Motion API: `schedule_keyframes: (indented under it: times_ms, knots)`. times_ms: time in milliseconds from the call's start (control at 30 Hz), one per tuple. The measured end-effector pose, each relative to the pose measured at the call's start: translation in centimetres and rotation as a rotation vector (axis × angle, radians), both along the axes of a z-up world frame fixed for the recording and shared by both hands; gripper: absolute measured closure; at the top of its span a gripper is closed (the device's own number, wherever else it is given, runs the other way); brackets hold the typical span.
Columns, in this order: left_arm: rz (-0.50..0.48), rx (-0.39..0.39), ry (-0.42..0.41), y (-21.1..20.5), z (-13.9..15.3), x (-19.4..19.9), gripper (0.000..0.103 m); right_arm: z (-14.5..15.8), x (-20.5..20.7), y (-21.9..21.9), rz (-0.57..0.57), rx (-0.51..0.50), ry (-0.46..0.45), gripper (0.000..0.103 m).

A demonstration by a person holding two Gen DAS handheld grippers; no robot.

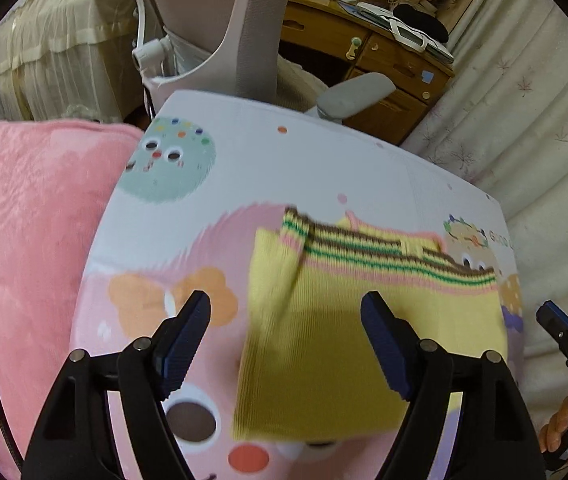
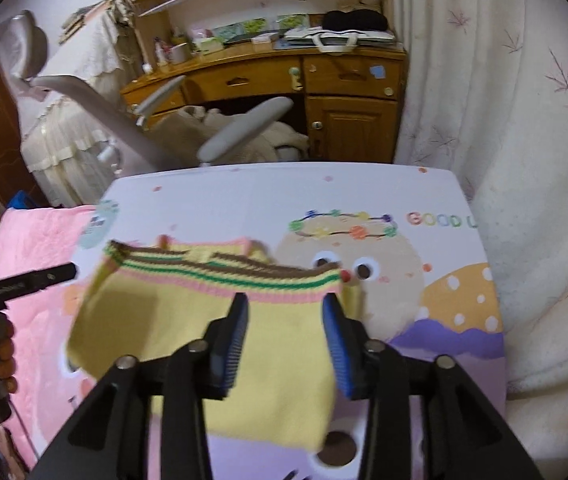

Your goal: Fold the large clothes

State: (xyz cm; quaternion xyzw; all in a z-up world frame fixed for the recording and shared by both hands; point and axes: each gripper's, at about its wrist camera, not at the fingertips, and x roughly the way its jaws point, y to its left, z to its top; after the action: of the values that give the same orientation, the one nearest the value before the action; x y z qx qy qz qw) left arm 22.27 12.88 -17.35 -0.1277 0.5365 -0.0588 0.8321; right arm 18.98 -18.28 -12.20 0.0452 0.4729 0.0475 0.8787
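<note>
We held both grippers above a worktop [image 2: 268, 200] covered with a cartoon-printed sheet. The yellow knitted garment [image 1: 348, 352] lay folded on it, toward the near edge and roughly midway between the left and right edges, its striped band of brown, green and pink [image 2: 228, 276] turned to the far edge. A sleeve or flap at its left side was folded over the body, though blur kept us from reading that fold clearly.

Our left gripper [image 1: 286, 344] stood released, jaws spread wide; its right finger [image 1: 384, 344] hung over the garment's left part and its left finger over the bare sheet. It grasped nothing. Our right gripper [image 2: 286, 344] was also released, jaws apart over the garment's right part just short of the striped band, with no cloth between them.

A pink blanket [image 1: 24, 240] lay against the worktop's left edge. Beyond the far edge stood a grey office chair [image 2: 244, 128] and a wooden desk [image 2: 348, 100].
</note>
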Motion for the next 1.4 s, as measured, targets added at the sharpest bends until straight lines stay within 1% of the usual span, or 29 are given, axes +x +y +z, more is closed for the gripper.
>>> schedule_keyframes:
  times_ms: [33,100,133,300,367,433,533,600,633,667,733,800,833,1000,1033,1067,1100,1167,1200,1233,1333,1400]
  knots:
    - [0.007,-0.013,0.007,0.3,-0.1,-0.7,0.027,0.1,-0.3,0.3,0.004,0.010,0.013,0.050]
    - [0.020,-0.027,0.013,0.7,-0.5,-1.7,0.027,0.3,-1.2,1.3,0.019,0.035,0.014,0.050]
    - [0.028,-0.037,0.020,0.9,-0.7,-2.2,0.027,0.3,-1.6,1.7,0.021,0.033,0.003,0.050]
    - [0.062,-0.098,0.049,1.8,-2.3,-4.2,0.027,0.8,-4.4,3.9,0.033,-0.001,-0.117,0.050]
    - [0.072,-0.127,0.050,2.0,-2.9,-5.0,0.027,0.6,-5.1,4.6,0.055,0.006,-0.131,0.050]
    - [0.072,-0.157,0.056,2.0,-3.6,-5.4,0.027,-0.1,-5.6,5.4,0.091,0.012,-0.116,0.051]
    - [0.072,-0.203,0.059,1.8,-5.0,-5.9,0.027,-1.1,-6.2,6.3,0.120,0.009,-0.114,0.058]
    - [0.070,-0.227,0.064,1.7,-5.6,-5.9,0.028,-1.9,-6.5,6.8,0.127,-0.006,-0.111,0.067]
    - [0.069,-0.241,0.065,1.6,-6.1,-5.9,0.028,-2.4,-6.4,7.1,0.125,-0.021,-0.102,0.077]
    - [0.068,-0.249,0.065,1.5,-6.4,-6.0,0.028,-2.9,-6.3,7.2,0.125,-0.027,-0.091,0.084]
    - [0.068,-0.265,0.071,1.3,-7.3,-5.9,0.028,-3.7,-6.2,7.5,0.121,-0.026,-0.073,0.087]
    - [0.072,-0.276,0.072,1.2,-7.9,-5.7,0.030,-4.2,-6.2,7.7,0.116,-0.021,-0.067,0.087]
    - [0.072,-0.281,0.052,1.1,-7.9,-5.7,0.030,-4.3,-6.2,7.7,0.114,-0.021,-0.068,0.087]
    - [0.083,-0.321,0.046,0.8,-8.2,-5.3,0.030,-4.7,-6.3,8.2,0.124,-0.006,-0.068,0.087]
    - [0.091,-0.332,0.053,0.9,-8.4,-5.1,0.035,-4.8,-6.3,8.3,0.128,-0.008,-0.068,0.087]
    - [0.099,-0.328,0.057,0.9,-8.4,-5.1,0.045,-5.0,-6.3,8.5,0.135,-0.012,-0.066,0.087]
    - [0.105,-0.322,0.069,0.9,-8.5,-4.9,0.059,-5.0,-6.3,8.7,0.138,-0.014,-0.067,0.087]
    - [0.110,-0.320,0.086,1.1,-8.7,-4.6,0.070,-5.2,-6.2,9.1,0.145,-0.025,-0.071,0.087]
    - [0.115,-0.334,0.093,1.2,-8.7,-4.5,0.073,-5.3,-6.1,9.5,0.150,-0.032,-0.073,0.088]
    - [0.122,-0.348,0.099,1.4,-8.8,-4.5,0.075,-5.3,-6.0,9.7,0.153,-0.034,-0.075,0.091]
    - [0.137,-0.344,0.099,1.2,-8.4,-4.7,0.079,-5.6,-5.7,10.7,0.168,-0.040,-0.074,0.093]
    - [0.144,-0.344,0.078,0.9,-7.6,-4.9,0.081,-6.0,-5.4,11.2,0.175,-0.041,-0.070,0.093]
